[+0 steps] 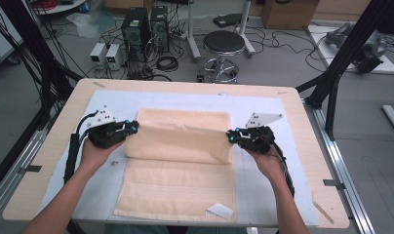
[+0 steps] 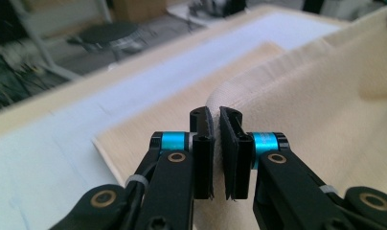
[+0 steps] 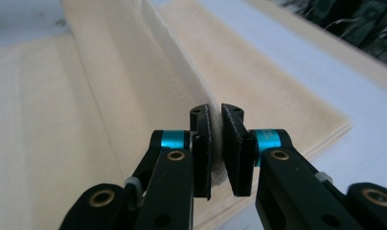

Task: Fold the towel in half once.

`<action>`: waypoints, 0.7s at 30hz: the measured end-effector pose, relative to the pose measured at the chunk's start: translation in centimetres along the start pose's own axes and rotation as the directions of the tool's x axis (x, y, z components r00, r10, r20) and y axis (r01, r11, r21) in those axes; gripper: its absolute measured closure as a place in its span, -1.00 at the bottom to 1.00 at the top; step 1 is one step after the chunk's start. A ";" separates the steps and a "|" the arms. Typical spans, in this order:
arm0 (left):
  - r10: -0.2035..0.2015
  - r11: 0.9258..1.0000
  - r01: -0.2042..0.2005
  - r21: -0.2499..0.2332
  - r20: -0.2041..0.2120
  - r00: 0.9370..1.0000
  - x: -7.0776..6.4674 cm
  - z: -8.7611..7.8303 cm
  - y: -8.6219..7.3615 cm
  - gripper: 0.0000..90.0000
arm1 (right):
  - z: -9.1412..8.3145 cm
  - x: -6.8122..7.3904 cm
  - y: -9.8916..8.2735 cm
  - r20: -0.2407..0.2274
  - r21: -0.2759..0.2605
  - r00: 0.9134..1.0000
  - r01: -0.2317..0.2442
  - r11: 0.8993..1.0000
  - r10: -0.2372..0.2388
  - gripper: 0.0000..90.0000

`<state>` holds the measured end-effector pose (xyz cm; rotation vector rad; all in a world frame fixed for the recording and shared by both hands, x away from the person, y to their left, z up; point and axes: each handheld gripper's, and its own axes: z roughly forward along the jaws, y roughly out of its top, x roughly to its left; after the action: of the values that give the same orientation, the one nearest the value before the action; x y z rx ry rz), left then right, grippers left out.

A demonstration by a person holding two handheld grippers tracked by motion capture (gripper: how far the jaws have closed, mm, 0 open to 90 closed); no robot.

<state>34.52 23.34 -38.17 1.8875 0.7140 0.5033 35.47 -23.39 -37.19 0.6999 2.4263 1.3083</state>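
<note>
Above table, left claw (image 1: 134, 127), right claw (image 1: 230, 136) clamping towel (image 1: 178, 141) edges

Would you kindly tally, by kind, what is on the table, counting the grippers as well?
Cream towel, pinched at both side edges: 1
Light blue mat: 1
Small white tag: 1
Grippers, left gripper and right gripper, each shut on the towel: 2
Total: 5
</note>
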 end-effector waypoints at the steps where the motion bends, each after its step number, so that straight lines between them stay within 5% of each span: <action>1: 0.001 1.000 -0.002 0.025 0.023 1.000 -0.3 -0.3 -0.6 0.84 | 0.0 0.3 -0.5 -0.014 0.014 1.000 -0.003 1.000 0.003 0.84; 5: 0.049 0.995 -0.057 0.084 0.094 0.994 -1.9 -1.6 -2.8 0.84 | 0.0 2.0 -2.4 -0.092 0.048 0.996 0.007 0.999 -0.003 0.84; 10: 0.103 0.984 -0.127 0.126 0.176 0.979 -4.3 -3.3 -5.0 0.83 | -0.2 4.7 -4.0 -0.154 0.077 0.988 0.039 0.996 -0.027 0.82; 16: 0.102 0.983 -0.131 0.127 0.216 0.971 -5.6 -5.2 -6.5 0.79 | -1.1 7.2 -5.4 -0.196 0.084 0.980 0.053 0.995 -0.036 0.76; 21: 0.114 0.977 -0.154 0.148 0.247 0.962 -6.5 -6.3 -7.7 0.73 | -1.8 7.9 -6.5 -0.197 0.097 0.979 0.062 0.993 -0.042 0.72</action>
<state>23.85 25.54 -42.88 2.1194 0.4832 0.3010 26.22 -23.38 -41.88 0.5520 2.6648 1.2945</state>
